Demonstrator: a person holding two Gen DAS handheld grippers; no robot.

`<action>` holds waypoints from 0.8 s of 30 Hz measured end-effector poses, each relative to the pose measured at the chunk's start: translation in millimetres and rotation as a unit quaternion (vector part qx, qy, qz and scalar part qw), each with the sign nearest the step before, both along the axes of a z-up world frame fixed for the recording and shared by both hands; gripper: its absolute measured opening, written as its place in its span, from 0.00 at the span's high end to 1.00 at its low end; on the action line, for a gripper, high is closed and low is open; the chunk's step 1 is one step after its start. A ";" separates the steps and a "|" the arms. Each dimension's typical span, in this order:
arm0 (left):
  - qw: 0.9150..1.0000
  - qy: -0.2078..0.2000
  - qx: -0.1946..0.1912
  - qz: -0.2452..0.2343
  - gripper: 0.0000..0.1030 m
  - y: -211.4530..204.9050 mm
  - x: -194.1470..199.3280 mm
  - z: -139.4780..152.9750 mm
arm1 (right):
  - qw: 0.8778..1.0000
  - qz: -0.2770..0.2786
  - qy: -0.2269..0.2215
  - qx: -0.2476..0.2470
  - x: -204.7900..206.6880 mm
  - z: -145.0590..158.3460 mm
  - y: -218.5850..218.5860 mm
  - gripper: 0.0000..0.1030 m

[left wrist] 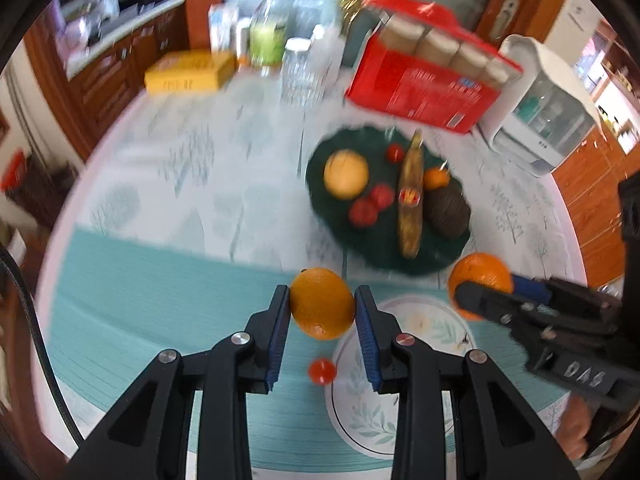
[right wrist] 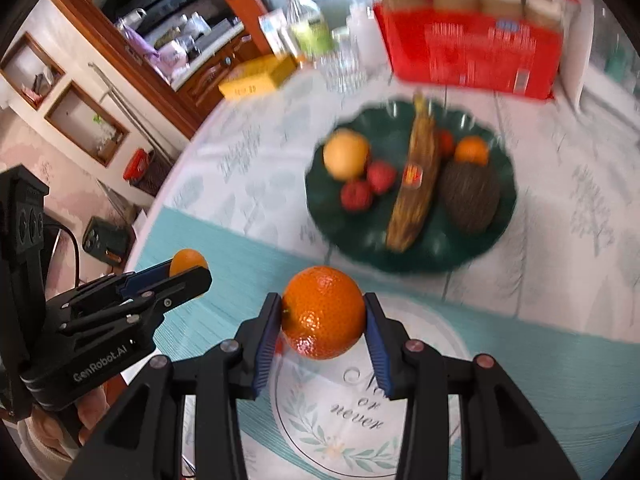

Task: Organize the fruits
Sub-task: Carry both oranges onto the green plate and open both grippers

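My left gripper is shut on an orange and holds it above the teal placemat. My right gripper is shut on a second orange above the white leaf-patterned plate. Each gripper shows in the other view, the right one with its orange, the left one with its orange. A small red tomato lies on the mat by the plate. A dark green plate beyond holds a yellow fruit, red tomatoes, a brown banana, a small orange and a dark avocado.
A red box of jars, a glass, a yellow box, bottles and a white appliance stand at the back of the round table. Wooden cabinets stand to the left.
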State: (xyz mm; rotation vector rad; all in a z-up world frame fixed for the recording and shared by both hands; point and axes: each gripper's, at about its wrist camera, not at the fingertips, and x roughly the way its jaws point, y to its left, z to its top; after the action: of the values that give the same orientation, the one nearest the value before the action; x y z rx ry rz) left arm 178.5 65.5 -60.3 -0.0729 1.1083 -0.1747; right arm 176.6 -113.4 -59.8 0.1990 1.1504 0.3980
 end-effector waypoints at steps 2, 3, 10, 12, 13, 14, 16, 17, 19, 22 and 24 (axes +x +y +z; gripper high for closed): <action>1.000 -0.015 0.018 -0.012 0.70 -4.0 10.1 23.5 | 1.000 -0.007 -0.015 0.006 10.4 27.2 -6.1 0.60; 0.999 -0.022 0.026 -0.018 0.70 -6.2 15.8 35.7 | 1.000 -0.010 -0.021 0.009 16.2 40.9 -8.8 0.60; 0.992 -0.068 0.084 -0.057 0.70 -19.7 56.0 108.3 | 0.999 -0.014 -0.046 0.008 58.8 116.9 -14.1 0.60; 0.991 -0.069 0.096 -0.065 0.70 -22.9 69.7 119.1 | 0.998 -0.015 -0.055 -0.011 73.0 132.4 -12.1 0.60; 0.990 -0.067 0.102 -0.071 0.70 -24.7 77.6 123.5 | 0.998 -0.016 -0.058 -0.017 80.5 137.6 -11.7 0.60; 0.989 -0.065 0.107 -0.076 0.70 -26.1 85.4 126.6 | 0.998 -0.016 -0.058 -0.022 86.3 140.8 -11.6 0.60; 0.988 -0.061 0.114 -0.084 0.70 -28.2 100.0 128.9 | 0.998 -0.017 -0.057 -0.035 102.9 141.9 -9.5 0.60; 0.987 -0.059 0.118 -0.088 0.70 -28.9 108.2 128.2 | 0.998 -0.018 -0.054 -0.038 108.7 139.7 -8.9 0.60; 0.986 -0.055 0.125 -0.092 0.70 -30.5 121.7 120.0 | 0.998 -0.018 -0.041 -0.046 123.5 126.4 -6.5 0.60; 0.987 -0.041 0.119 -0.097 0.70 -29.9 141.4 96.5 | 0.999 -0.025 -0.009 -0.047 139.0 90.6 -7.3 0.60; 0.988 -0.029 0.111 -0.101 0.70 -29.5 154.9 74.7 | 0.999 -0.031 0.016 -0.042 146.8 64.6 -8.4 0.60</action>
State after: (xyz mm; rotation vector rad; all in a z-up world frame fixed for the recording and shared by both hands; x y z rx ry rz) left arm 333.4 36.0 14.4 0.2426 1.0707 -0.2323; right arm 323.4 -121.8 4.8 0.1671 1.1866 0.2921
